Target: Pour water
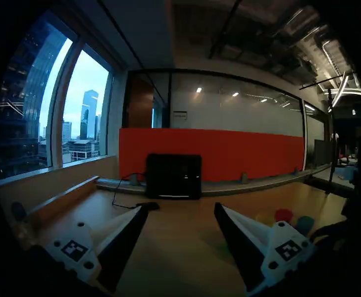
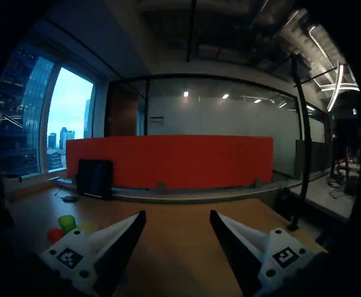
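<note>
Wooden table (image 1: pixel 180 247) with small red, green and yellow cups (image 2: pixel 67 222); left gripper (image 1: pixel 180 205) and right gripper (image 2: pixel 177 212) jaws wide apart, empty.

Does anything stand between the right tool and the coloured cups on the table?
Nothing visible does. In the right gripper view the coloured cups stand on the wooden table close beside the open right tool, with only bare tabletop between.
</note>
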